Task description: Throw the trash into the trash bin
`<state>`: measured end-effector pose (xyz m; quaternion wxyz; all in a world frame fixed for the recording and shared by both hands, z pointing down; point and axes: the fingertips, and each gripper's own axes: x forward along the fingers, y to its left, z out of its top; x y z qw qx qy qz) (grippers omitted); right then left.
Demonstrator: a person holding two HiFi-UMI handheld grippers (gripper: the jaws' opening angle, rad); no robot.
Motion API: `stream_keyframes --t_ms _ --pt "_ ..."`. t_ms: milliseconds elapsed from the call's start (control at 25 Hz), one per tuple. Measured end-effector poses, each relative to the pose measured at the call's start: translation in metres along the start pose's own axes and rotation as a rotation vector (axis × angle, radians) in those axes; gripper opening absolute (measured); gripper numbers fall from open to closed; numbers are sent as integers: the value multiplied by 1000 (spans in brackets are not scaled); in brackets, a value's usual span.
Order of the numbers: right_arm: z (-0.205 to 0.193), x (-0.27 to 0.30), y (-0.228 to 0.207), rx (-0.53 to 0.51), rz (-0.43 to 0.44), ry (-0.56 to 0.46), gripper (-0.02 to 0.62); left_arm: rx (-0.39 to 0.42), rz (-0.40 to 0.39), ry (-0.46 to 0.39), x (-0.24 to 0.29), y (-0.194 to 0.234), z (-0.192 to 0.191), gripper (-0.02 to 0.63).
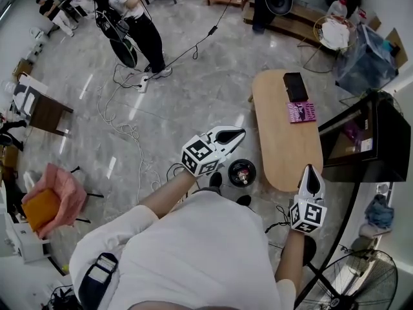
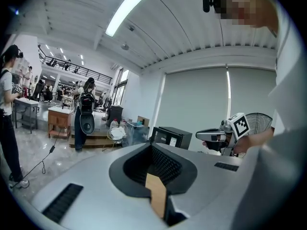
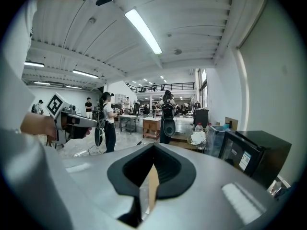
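While left gripper (image 1: 237, 134) and right gripper (image 1: 312, 171) are hovering shut, empty | black cable (image 1: 171, 168) is looping by feet (image 1: 215, 179), could trip approach to bin (image 1: 253, 174) at tabletop's (image 1: 284, 141) near end.

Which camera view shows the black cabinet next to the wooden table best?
The right gripper view: the black cabinet is near and large, with a label on its front. The left gripper view shows it small and farther off. The head view sees it from above, at the right.
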<state>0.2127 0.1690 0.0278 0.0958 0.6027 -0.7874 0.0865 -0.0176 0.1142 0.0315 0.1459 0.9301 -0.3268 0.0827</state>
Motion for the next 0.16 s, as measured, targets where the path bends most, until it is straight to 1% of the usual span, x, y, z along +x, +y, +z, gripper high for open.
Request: stream_keyframes --t_ms 160 --pt "-1 3 -3 -4 5 0 9 4 2 -3 5 0 0 6"
